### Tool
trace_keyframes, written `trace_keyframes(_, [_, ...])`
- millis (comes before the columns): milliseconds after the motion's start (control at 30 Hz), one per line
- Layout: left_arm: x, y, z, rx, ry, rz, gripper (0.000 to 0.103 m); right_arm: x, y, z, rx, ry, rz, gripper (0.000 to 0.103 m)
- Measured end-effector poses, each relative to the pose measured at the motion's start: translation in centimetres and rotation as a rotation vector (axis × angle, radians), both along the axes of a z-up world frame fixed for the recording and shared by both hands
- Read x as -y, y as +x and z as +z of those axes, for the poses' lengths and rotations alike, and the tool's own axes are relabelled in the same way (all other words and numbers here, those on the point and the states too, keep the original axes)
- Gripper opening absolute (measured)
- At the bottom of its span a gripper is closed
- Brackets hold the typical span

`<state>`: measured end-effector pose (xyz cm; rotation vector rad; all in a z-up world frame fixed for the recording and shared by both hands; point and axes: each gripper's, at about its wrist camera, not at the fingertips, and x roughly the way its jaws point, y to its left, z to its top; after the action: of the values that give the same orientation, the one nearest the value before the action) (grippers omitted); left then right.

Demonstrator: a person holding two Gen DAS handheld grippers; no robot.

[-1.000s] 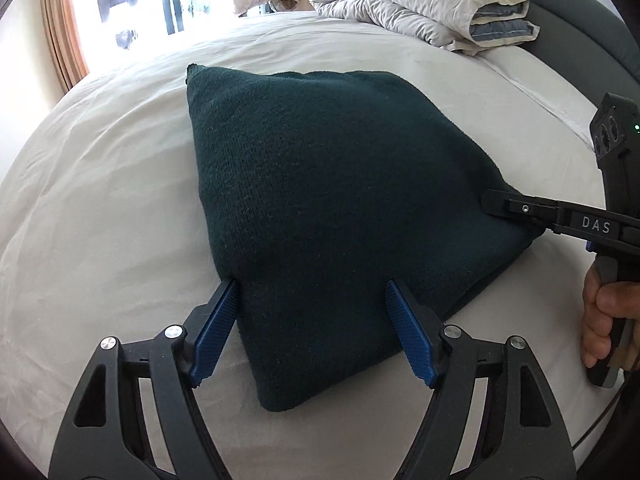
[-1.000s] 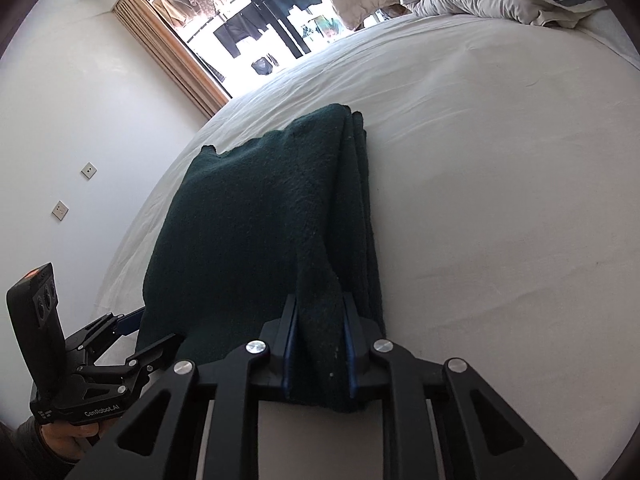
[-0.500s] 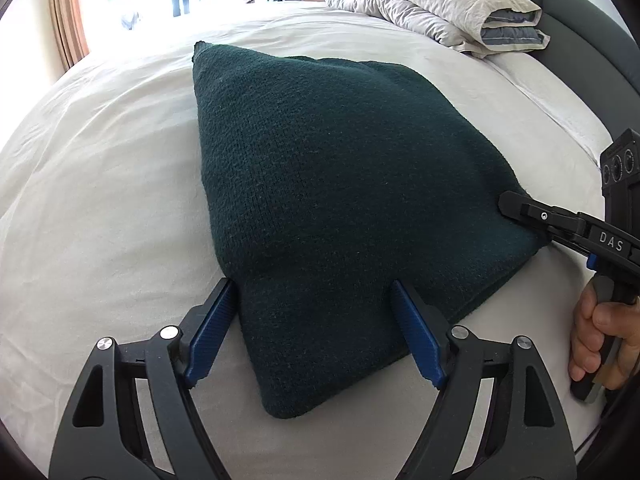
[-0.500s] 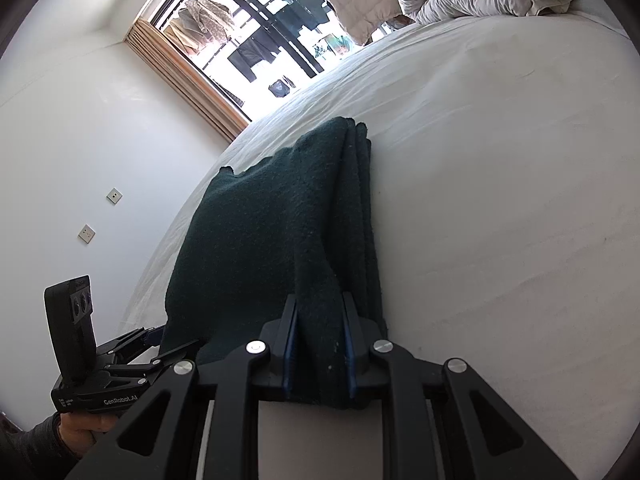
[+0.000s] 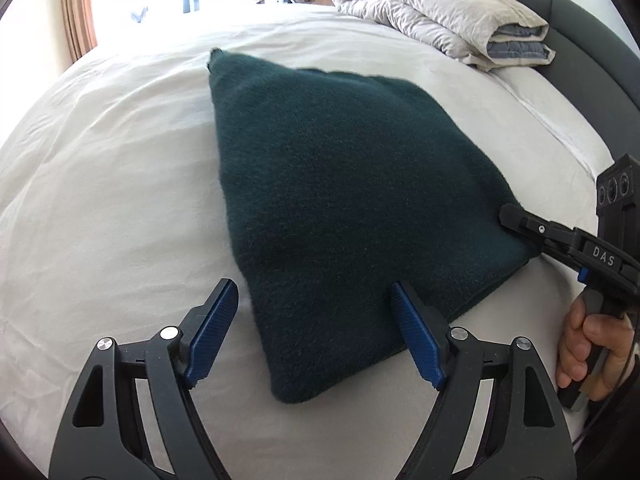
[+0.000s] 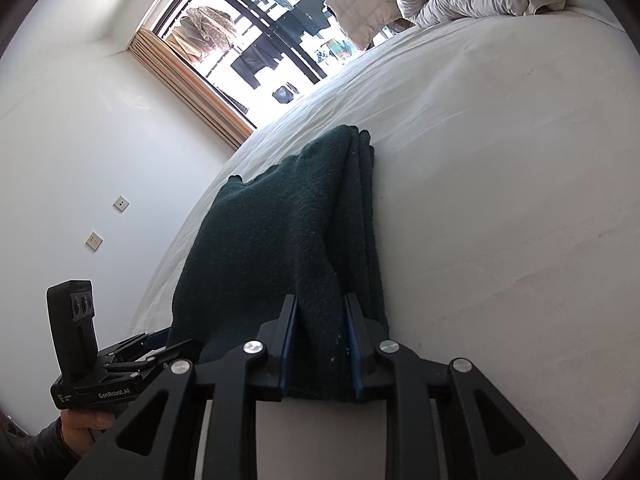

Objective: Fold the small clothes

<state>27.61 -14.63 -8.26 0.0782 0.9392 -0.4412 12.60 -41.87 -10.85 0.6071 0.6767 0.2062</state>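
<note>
A dark green knitted garment point(image 5: 352, 184), folded into a flat stack, lies on the white bed sheet point(image 5: 100, 184). My left gripper point(image 5: 316, 320) is open, its blue pads on either side of the garment's near corner, not closed on it. My right gripper point(image 6: 320, 344) is shut on the garment's thick folded edge point(image 6: 320, 280); it also shows in the left wrist view point(image 5: 516, 220) clamped at the garment's right corner. The left gripper shows in the right wrist view point(image 6: 160, 340) at the garment's left corner.
A folded grey duvet point(image 5: 440, 20) lies at the far end of the bed by a dark headboard point(image 5: 592, 40). A window with hanging clothes point(image 6: 260, 40) is behind. A white wall point(image 6: 80, 160) stands left of the bed.
My left gripper has drawn back a little, so the garment's near corner now lies further out from between the open pads. The right gripper still holds the same edge.
</note>
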Motion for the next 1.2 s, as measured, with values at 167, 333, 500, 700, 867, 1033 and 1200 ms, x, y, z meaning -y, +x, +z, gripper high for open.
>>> trace_keyframes(167, [-2.6, 0.8, 2.2, 0.044, -0.053, 0.053, 0.079, 0.3, -1.6, 3.1, 0.069, -0.038, -0.049, 0.076])
trace_keyframes(333, [-3.5, 3.8, 1.7, -0.041, -0.122, 0.072, 0.079, 2.3, 0.8, 5.0, 0.02, -0.014, -0.077, 0.076])
trace_keyframes(500, [-2.7, 6.6, 1.0, -0.121, -0.203, 0.045, 0.079, 2.9, 6.7, 2.3, -0.181, -0.001, -0.042, 0.076])
trace_keyframes(700, [-1.7, 9.3, -0.9, -0.233, -0.289, 0.026, 0.078, 2.9, 10.9, -0.4, -0.236, 0.117, -0.033, 0.07])
trace_keyframes(867, [-0.8, 10.8, -1.8, -0.265, -0.324, 0.015, 0.067, 0.9, 12.8, -1.1, -0.288, 0.083, 0.018, 0.042])
trace_keyframes(1033, [0.0, 10.7, -1.0, -0.222, -0.281, -0.012, 0.043, -2.0, 12.3, 0.4, -0.29, -0.094, -0.002, 0.032])
trace_keyframes(1200, [-0.4, 9.4, 0.4, -0.186, -0.283, -0.014, 0.037, -5.3, 12.1, 3.9, -0.24, -0.208, 0.014, 0.028])
